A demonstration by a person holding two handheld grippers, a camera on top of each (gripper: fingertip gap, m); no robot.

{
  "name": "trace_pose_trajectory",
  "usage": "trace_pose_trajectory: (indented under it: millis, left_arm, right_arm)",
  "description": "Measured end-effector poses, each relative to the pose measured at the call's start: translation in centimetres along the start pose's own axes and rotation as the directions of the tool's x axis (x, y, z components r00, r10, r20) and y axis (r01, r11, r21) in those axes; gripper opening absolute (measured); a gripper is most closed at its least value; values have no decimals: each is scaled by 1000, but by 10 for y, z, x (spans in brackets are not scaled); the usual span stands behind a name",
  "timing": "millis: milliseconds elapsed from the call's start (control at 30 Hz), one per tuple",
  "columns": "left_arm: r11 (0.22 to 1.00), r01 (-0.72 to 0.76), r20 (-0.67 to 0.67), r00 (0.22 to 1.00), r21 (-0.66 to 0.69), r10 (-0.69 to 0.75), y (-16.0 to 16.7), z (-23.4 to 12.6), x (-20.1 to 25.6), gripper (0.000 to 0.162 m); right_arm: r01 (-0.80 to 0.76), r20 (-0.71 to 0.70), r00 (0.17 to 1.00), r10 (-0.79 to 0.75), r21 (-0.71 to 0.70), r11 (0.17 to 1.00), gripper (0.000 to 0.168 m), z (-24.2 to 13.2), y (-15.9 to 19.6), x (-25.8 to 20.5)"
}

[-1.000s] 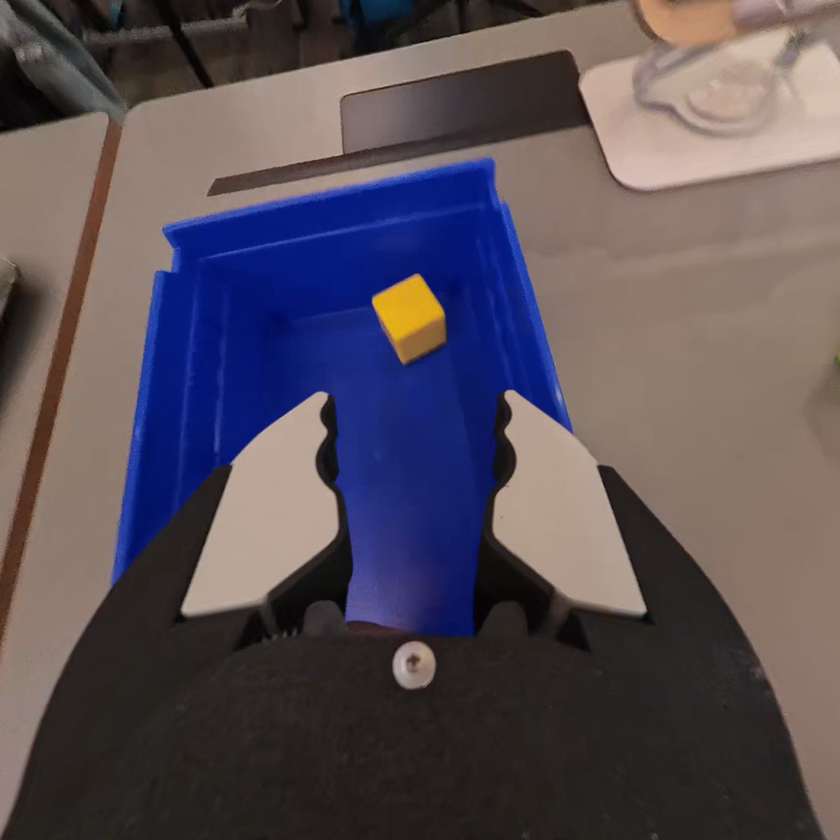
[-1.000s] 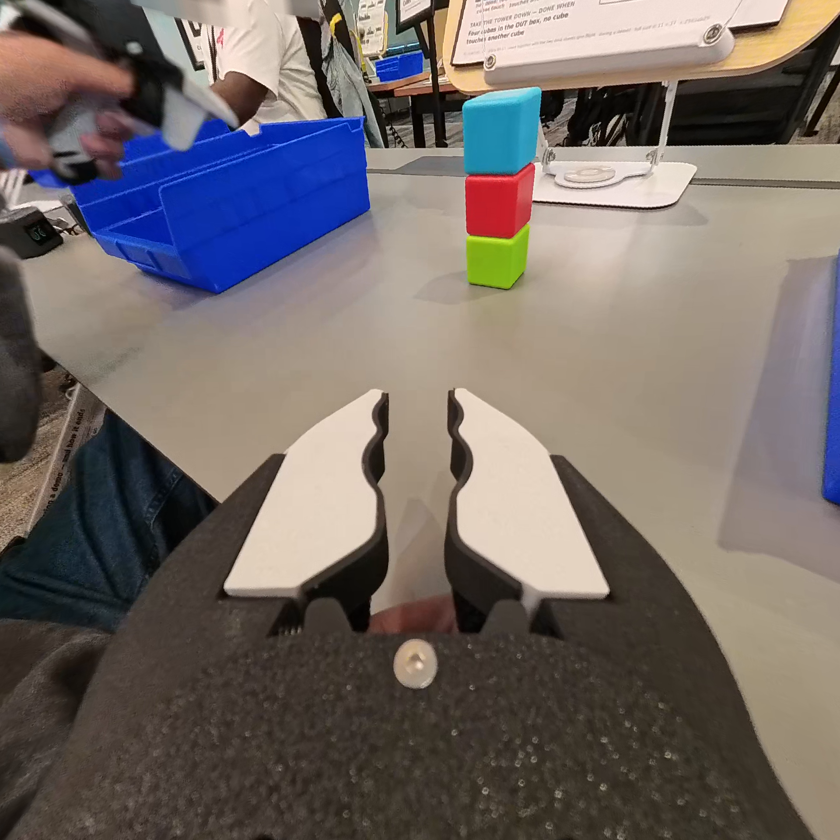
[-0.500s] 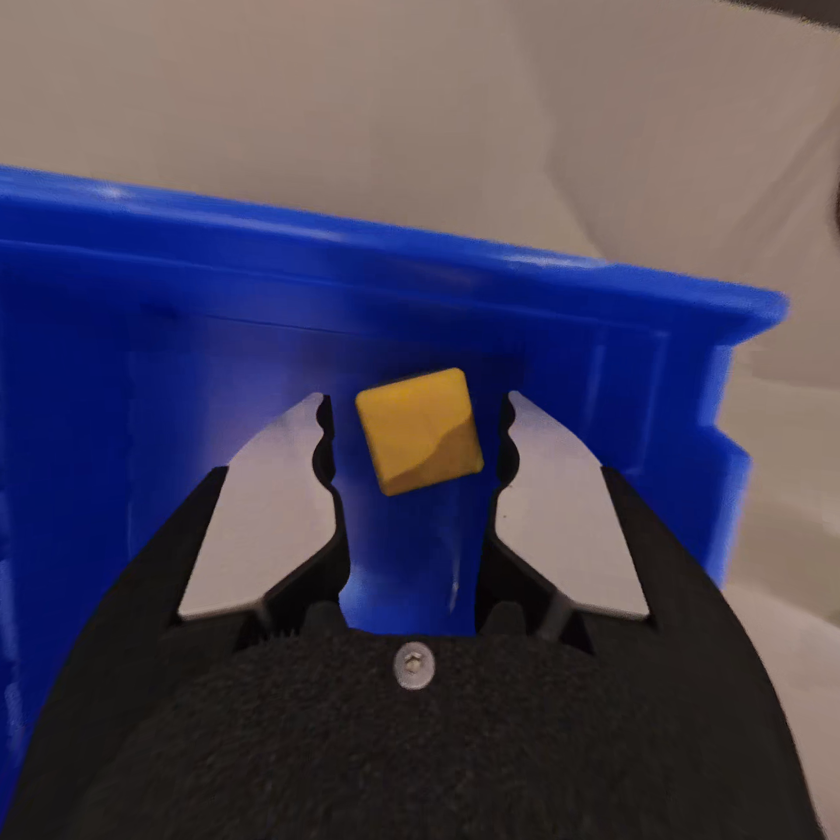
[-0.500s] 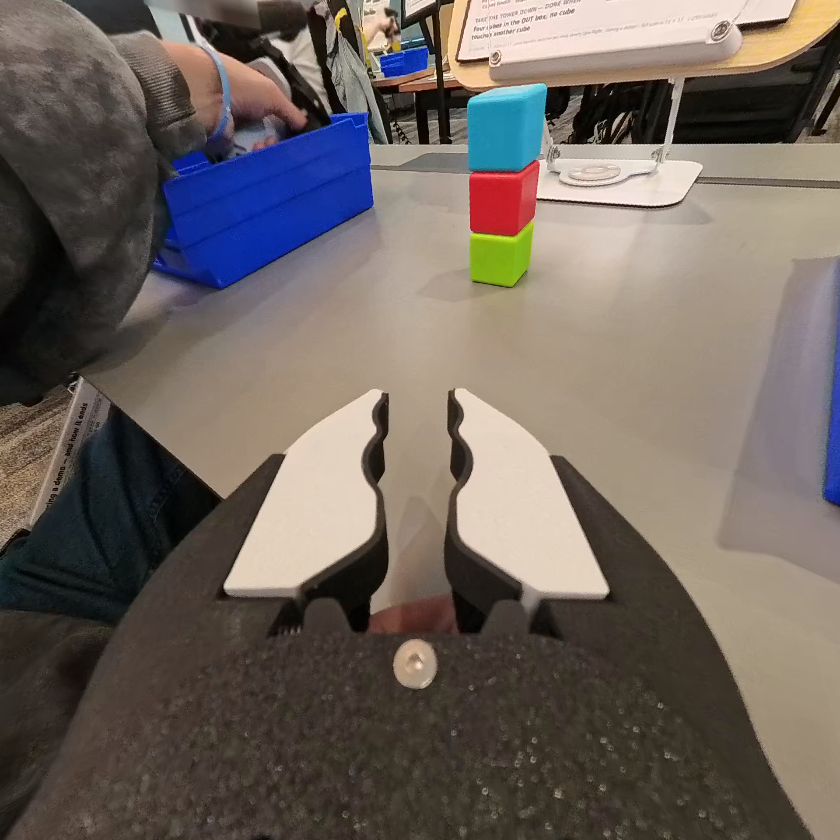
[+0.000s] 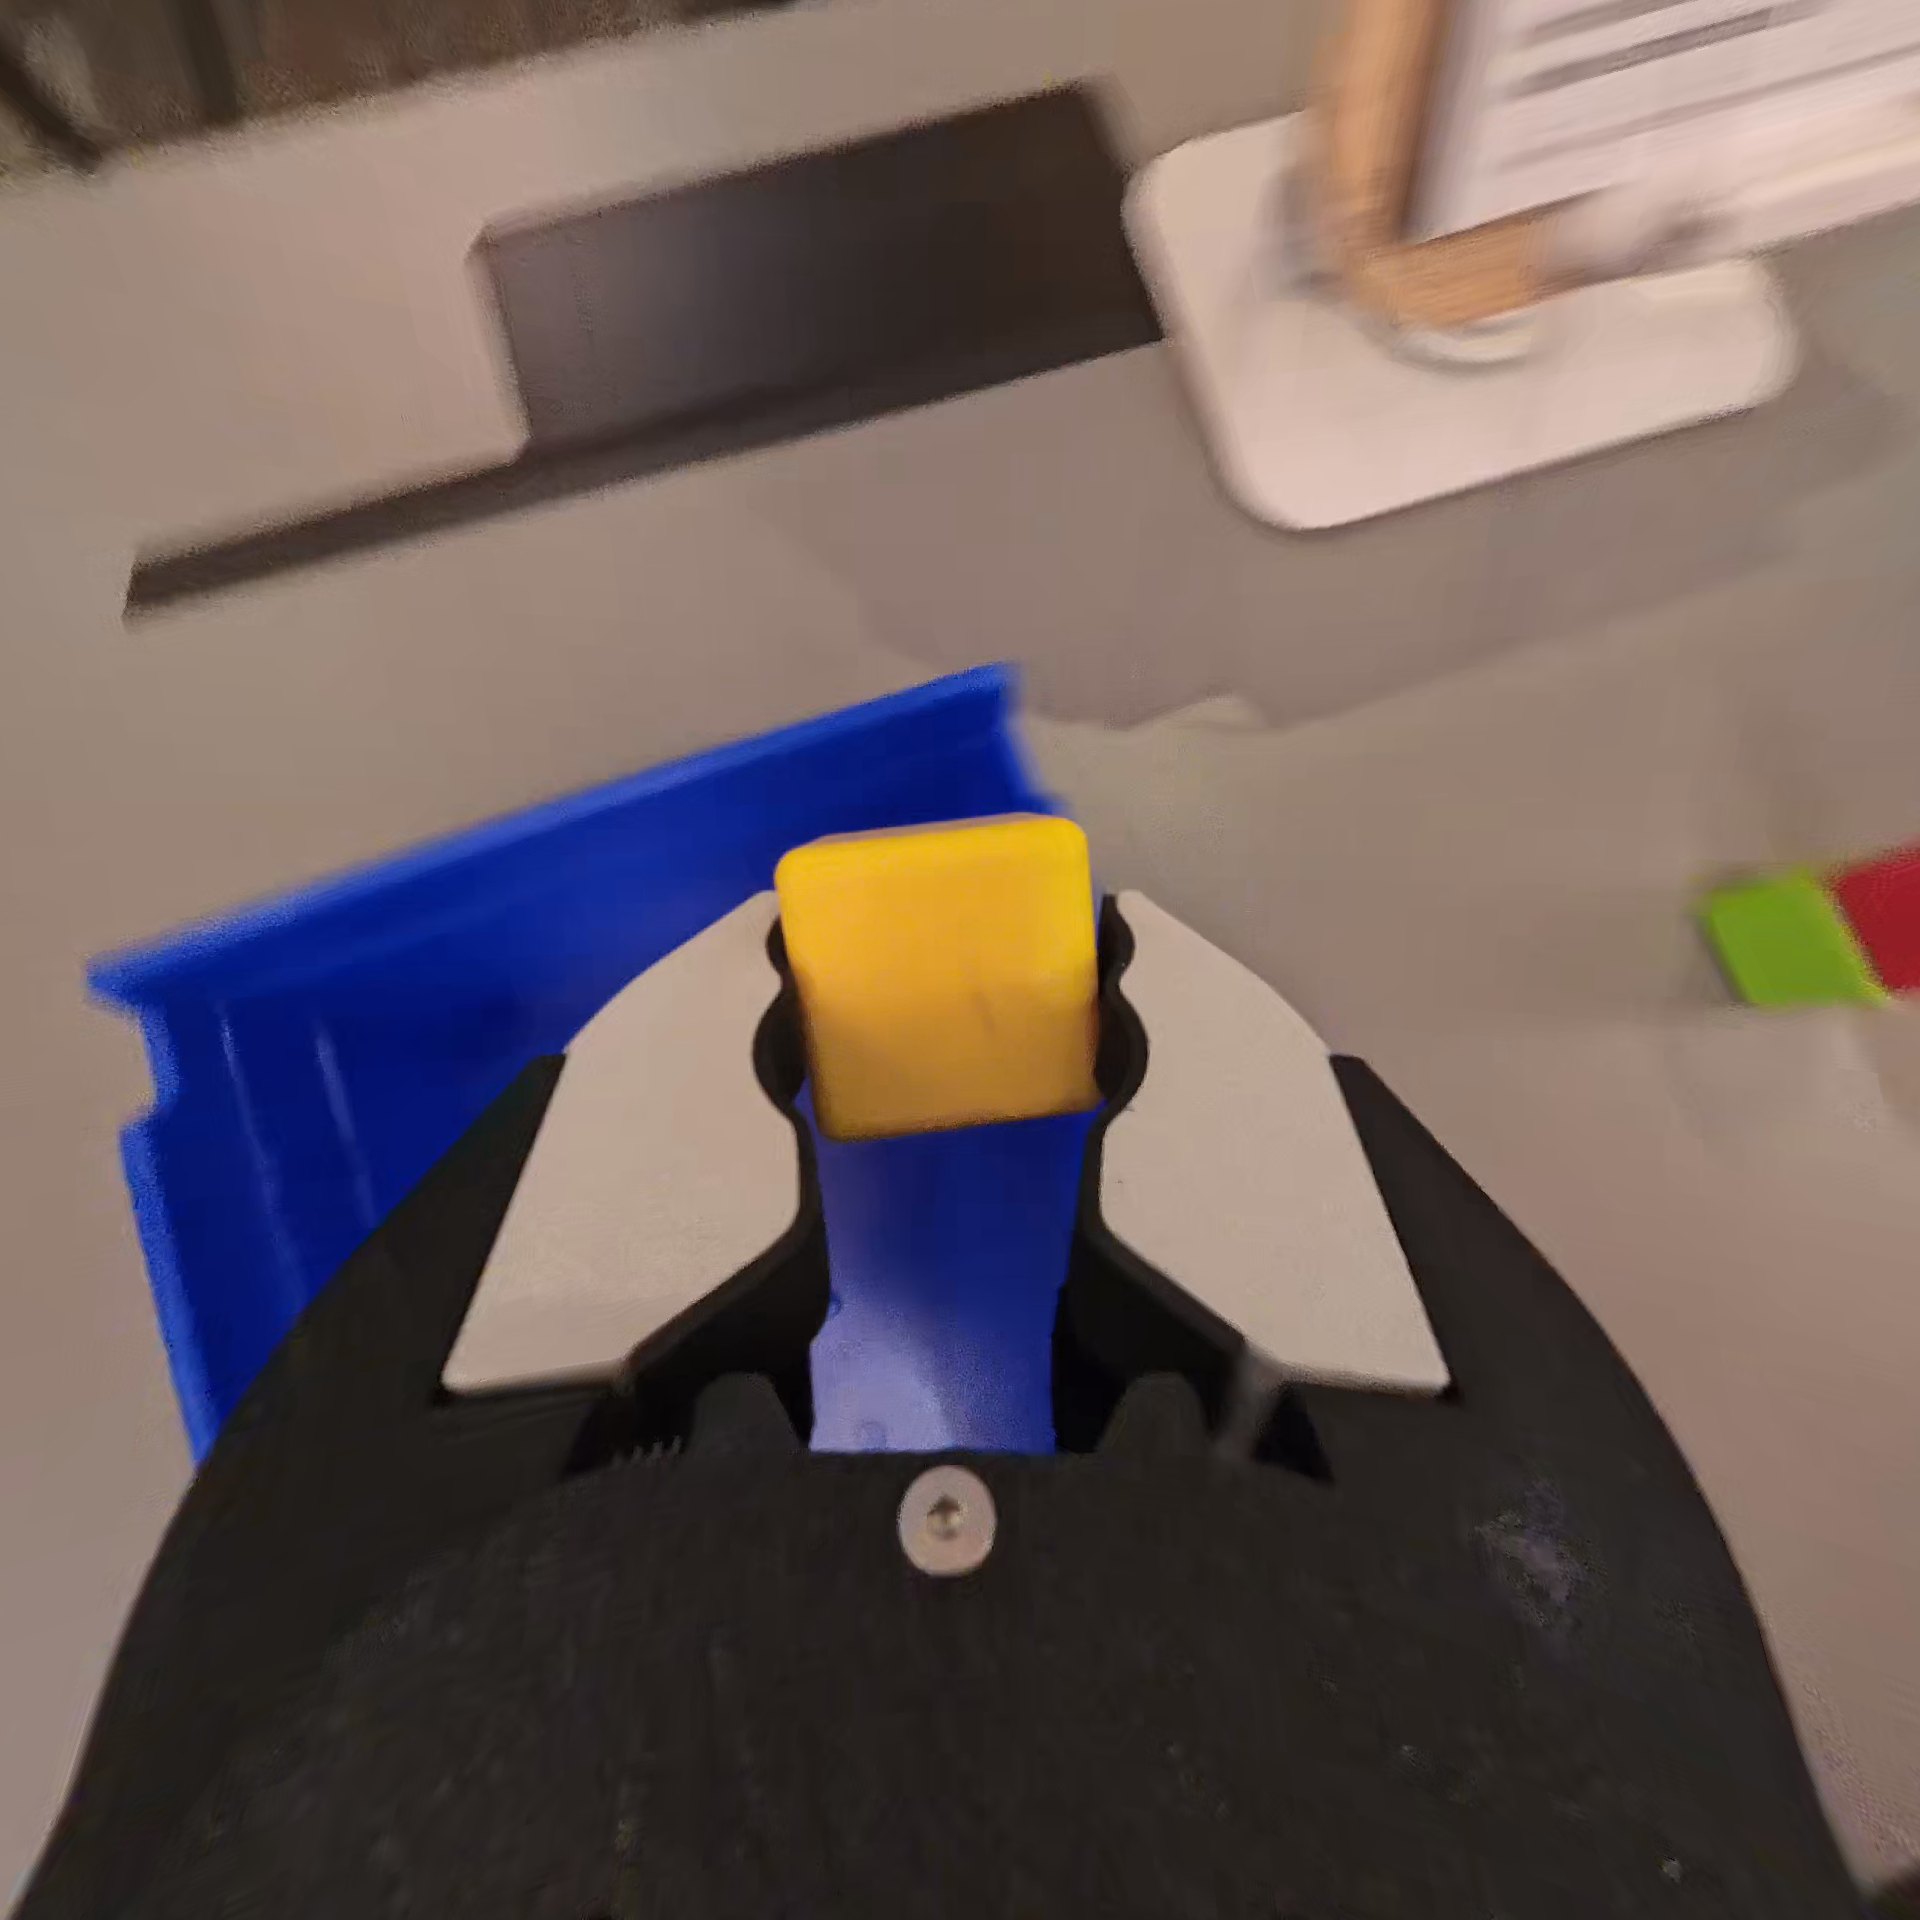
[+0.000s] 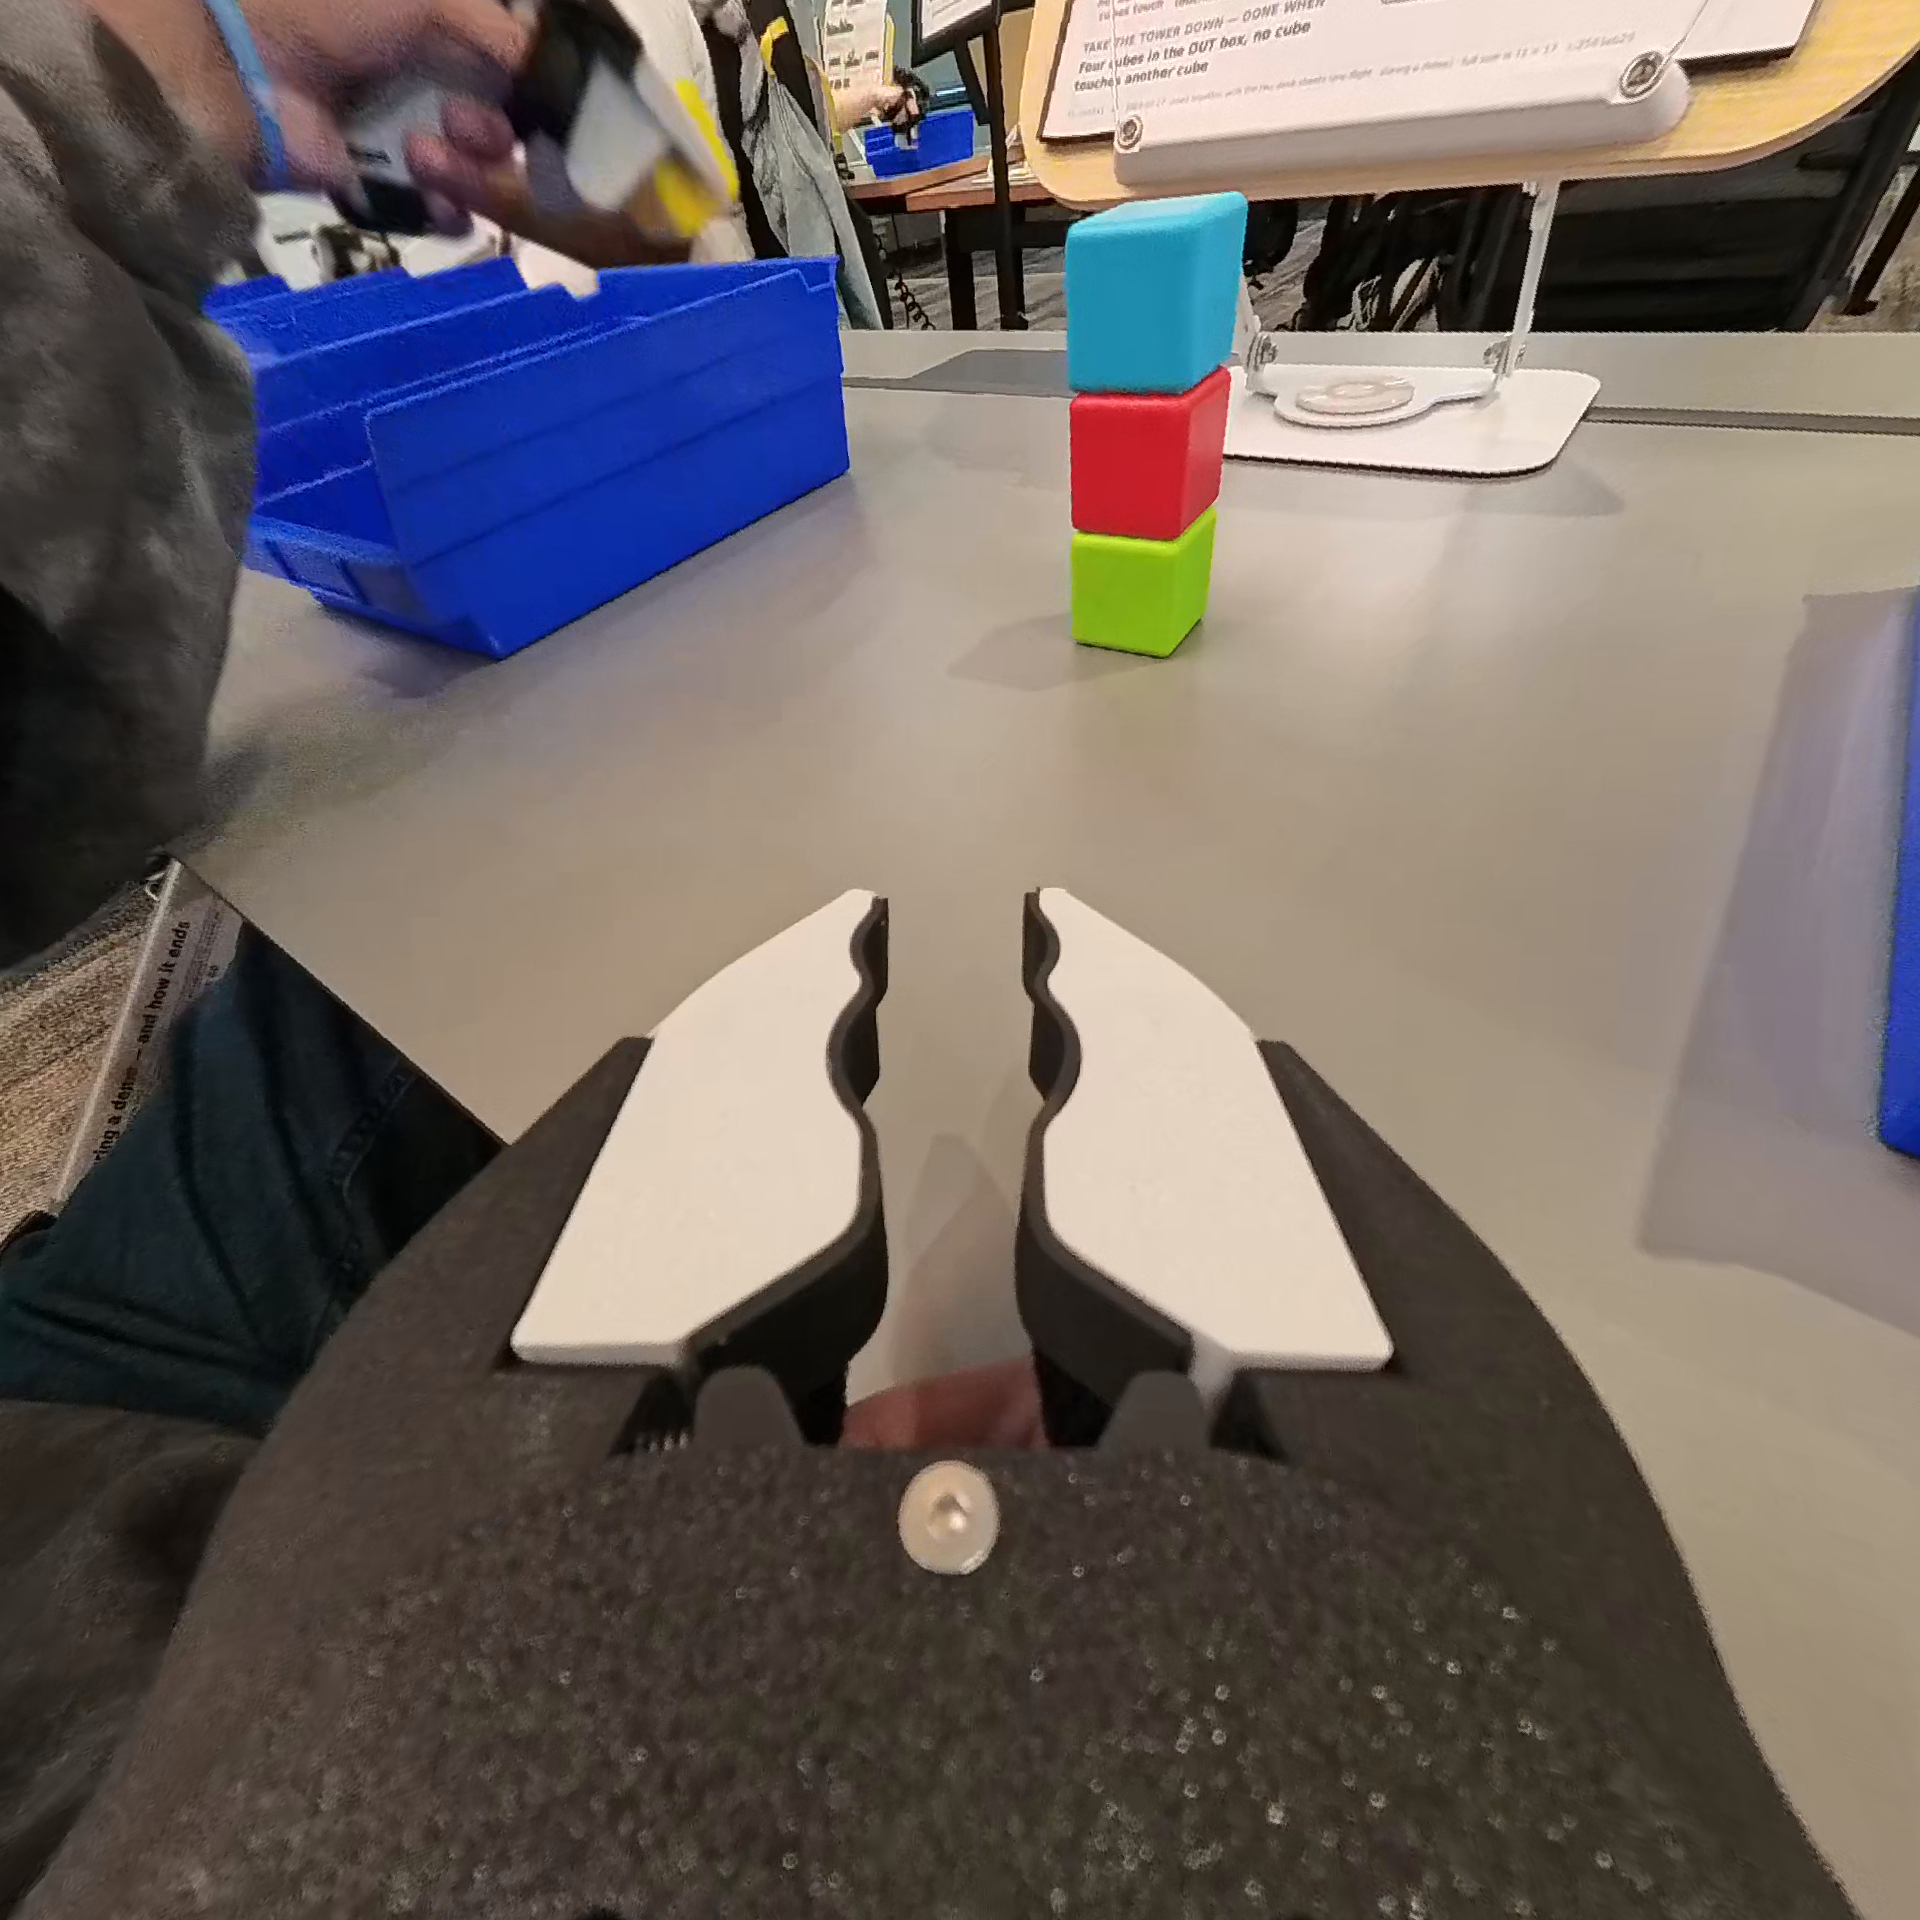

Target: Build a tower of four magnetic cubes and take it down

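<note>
Lifted: left gripper point(image 5: 940, 925) clamps yellow cube point(image 5: 940, 977)

Grey table point(image 6: 1403, 831) — bin point(image 6: 582, 488), green cube point(image 6: 1138, 587)

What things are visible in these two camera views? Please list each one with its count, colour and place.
yellow magnetic cube: 1, yellow, held between the left gripper's fingers above the bin
stacked magnetic cubes: 3, light-blue cube on red cube on green cube, on the table
blue plastic bin: 1, blue, table's left side
second blue object: 1, blue, right edge, mostly cut off
white sign stand: 1, white base, behind the tower
grey table: 1, grey
left hand-held gripper: 1, black and white, closed on the yellow cube
right hand-held gripper: 1, black and white, empty, low over the table
</note>
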State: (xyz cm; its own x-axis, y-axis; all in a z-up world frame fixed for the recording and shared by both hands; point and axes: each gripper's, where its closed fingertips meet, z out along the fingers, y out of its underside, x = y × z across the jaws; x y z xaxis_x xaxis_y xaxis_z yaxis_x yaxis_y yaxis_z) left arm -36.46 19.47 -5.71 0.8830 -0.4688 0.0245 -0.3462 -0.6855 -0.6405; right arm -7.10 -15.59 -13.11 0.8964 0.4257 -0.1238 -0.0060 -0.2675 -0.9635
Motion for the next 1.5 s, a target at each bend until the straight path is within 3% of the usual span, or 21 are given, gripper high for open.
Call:
trace_pose_trajectory:
  millis: [100, 200, 300, 400, 500, 833, 900, 1033, 1067, 1133, 1200, 1300, 1367, 1500]
  left_arm:
    - [958, -262, -193, 940, 115, 280, -29, -37, 69, 54]
    - [835, -518, -308, 776, 185, 550, -34, -57, 137, 53]
    - [711, -680, -396, 612, 179, 684, -26, -58, 193, 53]
    - [621, -764, -461, 493, 178, 738, -21, -48, 236, 53]
    - [578, -796, -506, 428, 182, 749, -22, -33, 269, 53]
    - [452, -890, -605, 330, 57, 725, 1, 16, 301, 54]
    - [457, -887, -616, 326, 63, 717, 2, 16, 305, 53]
    - [465, -883, -596, 343, 58, 726, -2, 17, 302, 54]
    - [476, -877, -580, 356, 64, 733, -5, 16, 301, 62]
    - [536, -838, -534, 407, 106, 741, -17, 3, 298, 67]
    - [629, -751, -448, 500, 202, 741, -36, -19, 294, 67]
    - [774, -513, -297, 724, 372, 623, -52, -54, 274, 71]
    - [836, -308, -275, 845, 454, 460, -34, -73, 259, 70]
    - [844, -54, -298, 922, 534, 247, 54, -89, 249, 69]
  right_arm:
    - [2, -1, 1000, -2, -1, 1000, 25, 0, 0, 0]
    - [4, -7, 1000, -4, 1, 1000, 25, 0, 0, 1]
    - [3, -8, 1000, -3, 0, 1000, 25, 0, 0, 2]
    - [2, -9, 1000, -2, 2, 1000, 24, -1, -1, 2]
    - [1, -8, 1000, -1, 4, 1000, 24, -2, -1, 3]
    - [-6, -3, 1000, 6, 6, 1000, 25, -2, -1, 3]
    - [-5, -3, 1000, 5, 7, 1000, 24, -2, -1, 3]
    - [-9, 0, 1000, 9, 6, 1000, 25, -2, -1, 3]
    - [-9, -1, 1000, 9, 8, 1000, 24, -2, -2, 3]
    - [-10, -2, 1000, 10, 9, 1000, 24, -3, -2, 3]
    - [-11, -5, 1000, 11, 11, 1000, 24, -3, -2, 4]
    - [-15, -9, 1000, 15, 13, 1000, 24, -3, -2, 5]
    - [-17, -9, 1000, 17, 12, 1000, 25, -3, -2, 5]
    - [-17, -22, 1000, 18, 20, 1000, 25, -3, -3, 7]
